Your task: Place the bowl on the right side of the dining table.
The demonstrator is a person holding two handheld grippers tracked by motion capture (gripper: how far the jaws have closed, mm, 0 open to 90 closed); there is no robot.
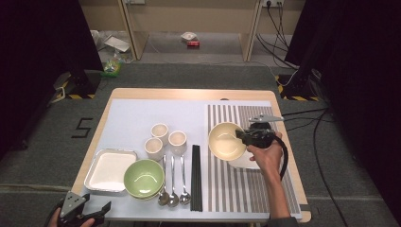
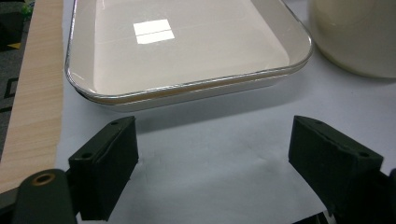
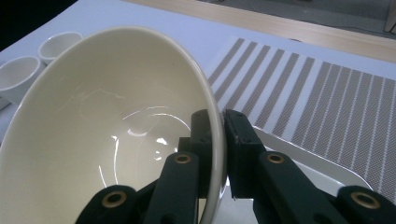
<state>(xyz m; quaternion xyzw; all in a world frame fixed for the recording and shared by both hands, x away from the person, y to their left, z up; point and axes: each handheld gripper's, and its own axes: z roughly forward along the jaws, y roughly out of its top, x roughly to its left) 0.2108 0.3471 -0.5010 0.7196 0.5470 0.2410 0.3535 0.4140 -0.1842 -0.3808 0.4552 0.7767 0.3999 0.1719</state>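
My right gripper is shut on the rim of a cream bowl, held tilted above the striped placemat. In the right gripper view one jaw sits inside the cream bowl and the other outside, the right gripper pinching its wall. A white plate lies under the hand. My left gripper rests at the table's near left corner. In the left gripper view the left gripper stands open with nothing between its jaws, just short of a shallow rectangular tray.
Three small white cups stand mid-table. A green bowl sits on a stack beside the tray. Three spoons and black chopsticks lie near the front edge. A cream bowl's side shows right of the tray.
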